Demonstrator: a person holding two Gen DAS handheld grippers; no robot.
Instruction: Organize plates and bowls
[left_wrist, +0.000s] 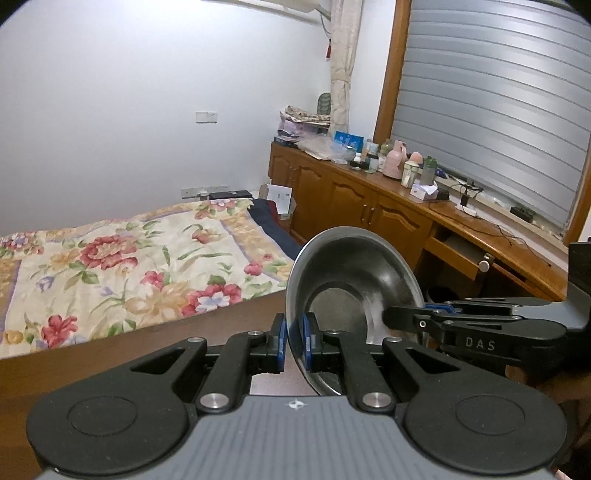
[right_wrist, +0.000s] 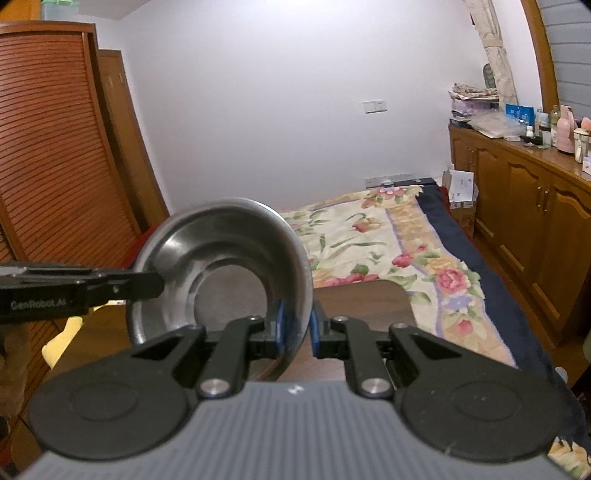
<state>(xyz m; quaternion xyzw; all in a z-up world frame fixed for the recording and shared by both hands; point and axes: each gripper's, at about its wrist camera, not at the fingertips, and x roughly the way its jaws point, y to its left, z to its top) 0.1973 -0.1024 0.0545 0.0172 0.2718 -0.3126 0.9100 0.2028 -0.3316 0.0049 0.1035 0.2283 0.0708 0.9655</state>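
A steel bowl (left_wrist: 351, 280) is held up in the air, tilted on edge, above a dark brown table (left_wrist: 110, 354). My left gripper (left_wrist: 294, 341) is shut on the bowl's near left rim. My right gripper (left_wrist: 400, 319) comes in from the right and is shut on the opposite rim. In the right wrist view the same bowl (right_wrist: 221, 269) has its rim between the blue pads of my right gripper (right_wrist: 295, 330), and my left gripper (right_wrist: 147, 286) clamps the rim from the left. The bowl's inside is empty.
A bed with a floral cover (left_wrist: 129, 258) lies beyond the table. A wooden sideboard (left_wrist: 369, 206) with several bottles runs along the right under a shuttered window. A slatted wooden wardrobe (right_wrist: 48, 166) stands at left. The table's far corner (right_wrist: 388, 299) shows in the right wrist view.
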